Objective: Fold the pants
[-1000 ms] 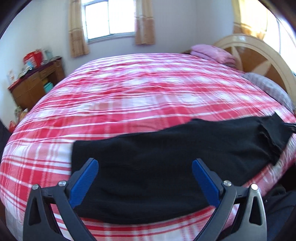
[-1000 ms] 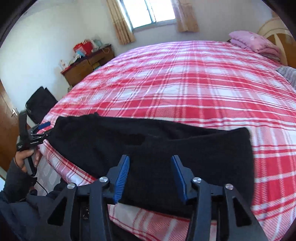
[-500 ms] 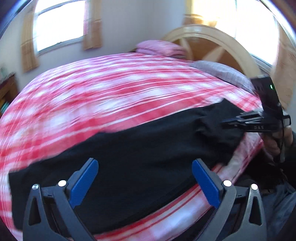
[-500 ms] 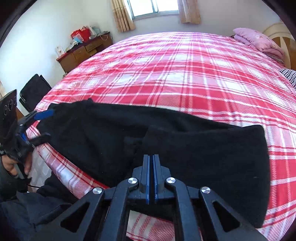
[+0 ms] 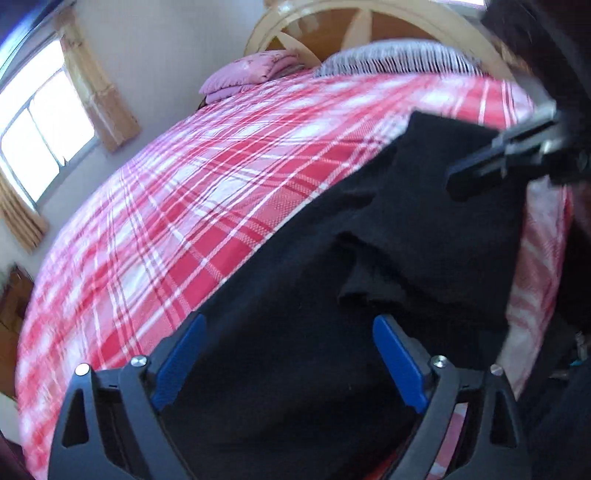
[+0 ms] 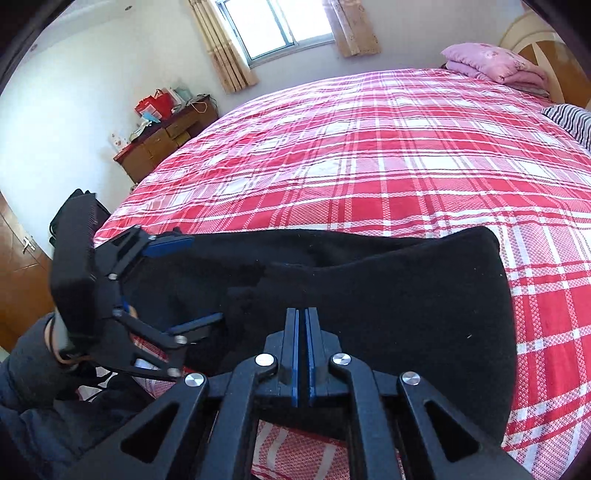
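Note:
Black pants point(image 6: 388, 295) lie flat along the near edge of the bed, folded lengthwise; they also show in the left wrist view point(image 5: 314, 332). My right gripper point(image 6: 303, 354) is shut, its blue pads pressed together over the near edge of the pants; whether cloth is pinched between them is hidden. My left gripper point(image 5: 288, 354) is open, its jaws wide apart over the pants. It also shows in the right wrist view point(image 6: 184, 280) at the left end of the pants. The right gripper shows in the left wrist view point(image 5: 491, 170), blurred.
The bed has a red and white plaid cover point(image 6: 369, 155). A pink folded blanket point(image 6: 491, 62) and a striped pillow point(image 6: 572, 118) lie by the wooden headboard point(image 5: 369, 22). A wooden dresser point(image 6: 162, 144) stands left under the window.
My left gripper has swung right and tilted, now close above the pants. My right gripper closed from open over the pants' near edge and stays shut.

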`<move>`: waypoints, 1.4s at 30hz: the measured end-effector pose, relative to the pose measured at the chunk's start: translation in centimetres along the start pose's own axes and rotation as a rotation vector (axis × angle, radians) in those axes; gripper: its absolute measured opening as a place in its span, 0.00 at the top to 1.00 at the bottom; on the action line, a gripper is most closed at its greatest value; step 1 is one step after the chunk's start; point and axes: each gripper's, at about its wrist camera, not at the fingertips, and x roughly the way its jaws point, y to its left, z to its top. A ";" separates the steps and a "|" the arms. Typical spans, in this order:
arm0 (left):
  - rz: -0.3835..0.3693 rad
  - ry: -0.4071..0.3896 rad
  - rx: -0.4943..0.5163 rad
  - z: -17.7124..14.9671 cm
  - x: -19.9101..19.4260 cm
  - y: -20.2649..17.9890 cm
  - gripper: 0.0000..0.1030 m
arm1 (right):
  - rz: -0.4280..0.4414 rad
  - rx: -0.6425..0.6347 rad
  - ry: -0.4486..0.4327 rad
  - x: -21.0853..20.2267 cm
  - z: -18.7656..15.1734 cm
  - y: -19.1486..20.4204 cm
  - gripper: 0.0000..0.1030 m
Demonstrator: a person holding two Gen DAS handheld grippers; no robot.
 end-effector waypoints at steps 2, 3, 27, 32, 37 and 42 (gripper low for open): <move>0.020 -0.020 0.027 0.4 0.1 -0.6 0.13 | 0.001 -0.002 0.000 0.0 0.0 0.0 0.96; 0.021 -0.031 0.024 0.5 0.1 -0.6 0.16 | 0.001 0.000 -0.001 0.0 0.0 0.0 0.96; -0.498 0.007 -0.466 0.4 4.1 6.4 0.87 | 0.053 -0.178 0.018 0.4 -1.7 4.3 0.29; -0.506 0.009 -0.471 0.4 4.9 6.7 0.87 | -0.030 -0.324 0.045 1.9 -3.4 7.2 0.45; -0.516 0.015 -0.485 0.2 5.1 7.1 0.87 | -0.133 -0.363 0.077 3.8 -4.1 7.4 0.66; -0.513 0.028 -0.499 0.3 5.2 7.1 0.87 | -0.200 -0.422 0.060 3.5 -4.6 8.2 0.91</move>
